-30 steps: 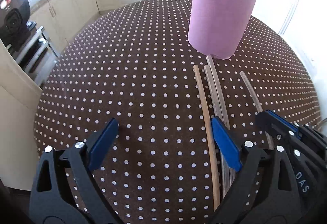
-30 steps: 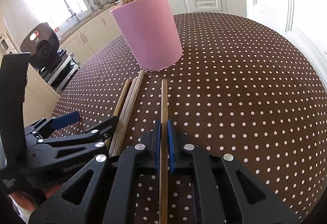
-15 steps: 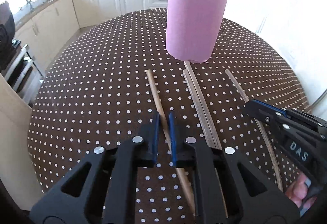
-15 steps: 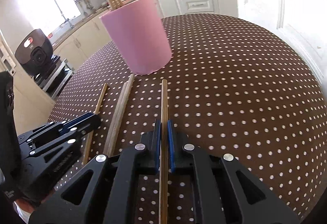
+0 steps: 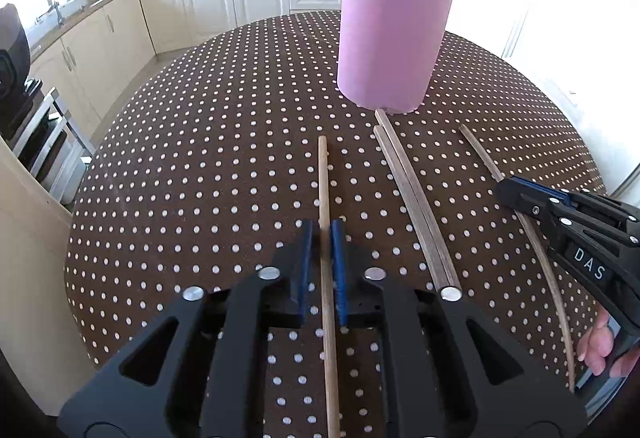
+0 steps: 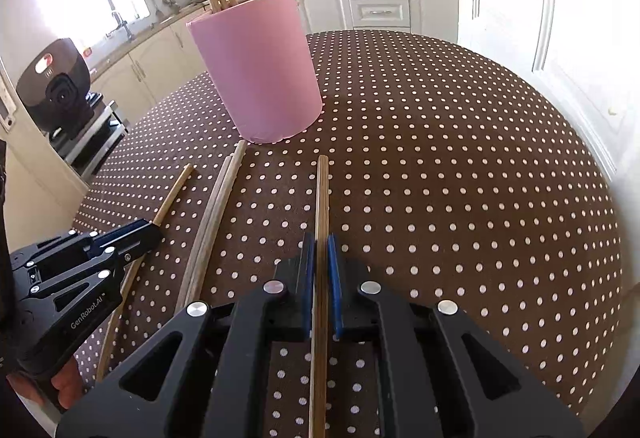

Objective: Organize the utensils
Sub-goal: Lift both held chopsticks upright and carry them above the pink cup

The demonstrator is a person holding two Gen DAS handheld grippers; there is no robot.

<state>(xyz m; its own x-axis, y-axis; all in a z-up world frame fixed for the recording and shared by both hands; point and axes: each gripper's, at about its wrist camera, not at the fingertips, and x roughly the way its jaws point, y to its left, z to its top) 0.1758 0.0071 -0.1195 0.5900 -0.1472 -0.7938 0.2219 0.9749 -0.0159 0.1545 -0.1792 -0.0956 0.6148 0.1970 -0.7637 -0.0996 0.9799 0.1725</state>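
While a round polka-dot table (image 5: 200,158) carries a pink holder (image 5: 394,46) at 12 o'clock, the left gripper (image 5: 325,258) pinches 1 chopstick (image 5: 324,190) and the right gripper (image 6: 320,270) clamps another chopstick (image 6: 322,198); 2 loose chopsticks (image 5: 408,190) lie between them; held so far back, either stick could swing and miss the holder's mouth; the holder's inside is hidden, and whether the sticks are lifted is unclear.

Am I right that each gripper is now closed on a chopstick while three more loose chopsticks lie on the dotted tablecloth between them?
Not quite: only two loose chopsticks lie between them, side by side, as the left wrist view shows. The left gripper and the right gripper are indeed each closed on a chopstick over the tablecloth.
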